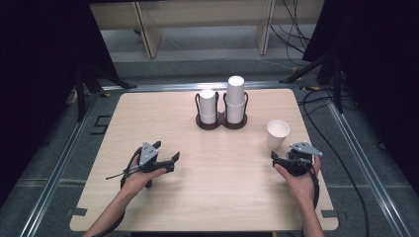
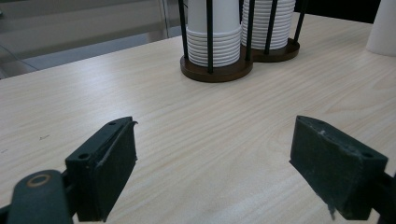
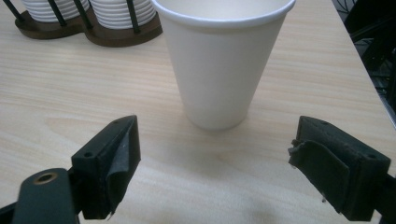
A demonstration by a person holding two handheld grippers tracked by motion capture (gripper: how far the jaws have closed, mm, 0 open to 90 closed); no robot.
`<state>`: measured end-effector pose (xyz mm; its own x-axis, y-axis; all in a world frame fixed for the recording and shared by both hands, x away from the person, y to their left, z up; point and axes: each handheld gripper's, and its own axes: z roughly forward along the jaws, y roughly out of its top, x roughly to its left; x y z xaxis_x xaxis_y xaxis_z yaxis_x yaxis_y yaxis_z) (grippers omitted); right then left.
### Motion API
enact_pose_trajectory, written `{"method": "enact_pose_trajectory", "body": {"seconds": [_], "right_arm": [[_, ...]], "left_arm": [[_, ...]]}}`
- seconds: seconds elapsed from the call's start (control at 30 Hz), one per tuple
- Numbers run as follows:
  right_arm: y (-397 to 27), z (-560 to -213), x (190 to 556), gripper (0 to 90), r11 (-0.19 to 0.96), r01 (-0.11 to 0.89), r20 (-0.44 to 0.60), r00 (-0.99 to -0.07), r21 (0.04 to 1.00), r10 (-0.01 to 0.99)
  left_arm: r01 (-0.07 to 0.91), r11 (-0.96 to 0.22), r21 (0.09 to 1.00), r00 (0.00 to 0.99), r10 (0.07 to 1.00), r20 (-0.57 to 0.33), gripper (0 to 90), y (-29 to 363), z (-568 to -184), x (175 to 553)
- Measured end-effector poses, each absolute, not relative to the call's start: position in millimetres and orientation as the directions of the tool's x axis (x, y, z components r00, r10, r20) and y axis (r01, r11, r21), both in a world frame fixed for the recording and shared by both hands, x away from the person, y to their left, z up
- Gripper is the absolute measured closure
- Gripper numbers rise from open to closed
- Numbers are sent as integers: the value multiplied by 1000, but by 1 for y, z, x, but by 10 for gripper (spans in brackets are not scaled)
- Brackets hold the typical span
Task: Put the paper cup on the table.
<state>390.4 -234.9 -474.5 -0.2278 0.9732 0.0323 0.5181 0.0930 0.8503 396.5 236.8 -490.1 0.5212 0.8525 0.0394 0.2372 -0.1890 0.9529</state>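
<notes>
My right gripper (image 1: 282, 157) sits near the tabletop's (image 1: 207, 197) right edge, toward the near corner, with its jaws spread wide and nothing between them. In the right gripper view the gap between the two black pads (image 3: 116, 158) frames bare wood, and the single paper cup (image 3: 223, 60) stands upright and mouth-up just beyond them, apart from both pads. From the high view that cup (image 1: 277, 134) stands alone by the right edge, just past my right gripper.

My left gripper (image 1: 168, 159) rests low over the near left part of the tabletop, jaws parted and holding nothing; its view looks across open wood (image 2: 196, 140) toward the holder.

Farther off, at the middle of the far edge, the dark wooden cup holder (image 1: 221, 122) carries two stacks of white cups inside thin black rods: a shorter stack (image 1: 207, 106) on the left and a taller stack (image 1: 235, 98) on the right.

I judge the step in hand to be the one loose cup: it stands free by the right edge, with the right claw open just short of it. The next move calls for deciding whether this cup goes onto a stack or stays put. If it is to be gripped, I need to bring the pads to either side of the wall at mid-height and close gently, since thin paper will dent or tip.
</notes>
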Motion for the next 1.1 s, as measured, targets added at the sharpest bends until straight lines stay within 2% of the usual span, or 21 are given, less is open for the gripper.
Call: {"method": "enact_pose_trajectory", "body": {"seconds": [0.57, 0.67, 0.73, 0.9, 0.93, 1.0, 1.1], "right_arm": [[-240, -478, 359, 156, 32, 486, 88, -221, 874, 971], [-242, -479, 356, 156, 71, 456, 46, -239, 887, 970], [-241, -481, 357, 156, 48, 448, 77, -256, 893, 964], [-243, -481, 355, 155, 44, 438, 66, -232, 898, 970], [-240, -480, 350, 155, -7, 465, 115, -205, 885, 972], [-245, -481, 354, 155, 45, 418, 57, -229, 907, 972], [-245, -480, 353, 155, 26, 425, 83, -235, 905, 968]], "left_arm": [[238, -194, 952, 524, 851, 42, 138, 236, -492, 396], [237, -194, 952, 524, 851, 43, 138, 236, -492, 396], [237, -195, 952, 524, 851, 44, 138, 236, -492, 396], [232, -196, 953, 527, 849, 47, 138, 236, -493, 397], [236, -199, 951, 527, 849, 47, 138, 235, -493, 396], [224, -197, 955, 535, 843, 48, 138, 234, -494, 398], [239, -208, 948, 531, 846, 52, 138, 234, -494, 396]]}}
